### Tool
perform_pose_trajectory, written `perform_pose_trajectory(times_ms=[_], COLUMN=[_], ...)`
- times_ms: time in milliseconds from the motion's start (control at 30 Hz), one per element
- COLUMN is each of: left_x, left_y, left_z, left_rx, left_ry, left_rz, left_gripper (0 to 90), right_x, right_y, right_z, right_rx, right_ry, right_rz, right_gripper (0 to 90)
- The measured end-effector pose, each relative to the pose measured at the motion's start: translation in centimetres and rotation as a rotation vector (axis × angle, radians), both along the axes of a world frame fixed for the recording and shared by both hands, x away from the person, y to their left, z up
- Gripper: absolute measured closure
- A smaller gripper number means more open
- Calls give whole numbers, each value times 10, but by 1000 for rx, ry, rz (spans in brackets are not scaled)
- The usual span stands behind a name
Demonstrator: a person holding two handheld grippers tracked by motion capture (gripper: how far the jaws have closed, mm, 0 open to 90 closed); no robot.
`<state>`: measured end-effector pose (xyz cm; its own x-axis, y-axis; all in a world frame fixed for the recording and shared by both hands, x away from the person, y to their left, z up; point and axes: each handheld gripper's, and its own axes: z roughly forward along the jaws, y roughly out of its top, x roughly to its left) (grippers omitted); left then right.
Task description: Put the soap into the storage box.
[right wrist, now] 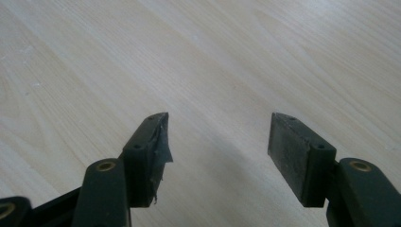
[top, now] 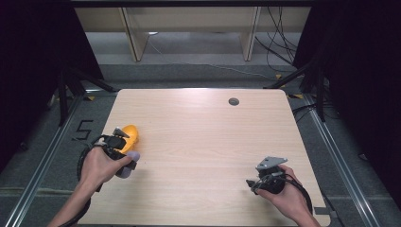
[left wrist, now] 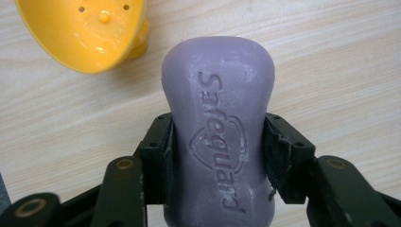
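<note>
the left gripper pinches a purple soap bar by its long sides, just beside the yellow dish. the right gripper, well apart from the dish, hangs with jaws spread over the bare wooden table.

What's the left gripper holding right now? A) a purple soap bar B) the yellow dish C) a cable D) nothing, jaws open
A: in the left gripper view the jaws of the left gripper press both sides of the purple soap bar, while the yellow dish sits apart on the table.
</note>
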<state>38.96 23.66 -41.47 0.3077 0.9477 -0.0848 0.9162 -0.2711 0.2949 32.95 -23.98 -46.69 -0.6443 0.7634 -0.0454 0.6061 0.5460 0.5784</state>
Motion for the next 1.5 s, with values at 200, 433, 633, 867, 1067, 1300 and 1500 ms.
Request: perform_pose_trajectory(times_ms=[200, 433, 633, 867, 1067, 1300, 1500], left_x=[4, 11, 16, 21, 23, 29, 34], left_y=[1, 3, 5, 8, 9, 11, 13], left_z=[4, 6, 7, 8, 10, 13, 12], left_rx=[-2, 6, 1, 0, -5, -4, -6], left_ry=[3, -6, -2, 1, -7, -17, -15], left_rz=[8, 21, 26, 34, 46, 59, 78], left_gripper=[490, 490, 490, 490, 490, 490, 490], right_x=[0, 0, 0, 0, 0, 0, 0], right_y=[0, 0, 0, -1, 0, 0, 0], right_z=[0, 0, 0, 0, 0, 0, 0], right_rx=[-1, 0, 3, -1, -1, 2, 4], right_ry=[2, -1, -4, -22, -19, -9, -9], right_rz=[2, 1, -1, 7, 7, 0, -1], right_gripper=[396, 396, 396, 396, 396, 396, 396])
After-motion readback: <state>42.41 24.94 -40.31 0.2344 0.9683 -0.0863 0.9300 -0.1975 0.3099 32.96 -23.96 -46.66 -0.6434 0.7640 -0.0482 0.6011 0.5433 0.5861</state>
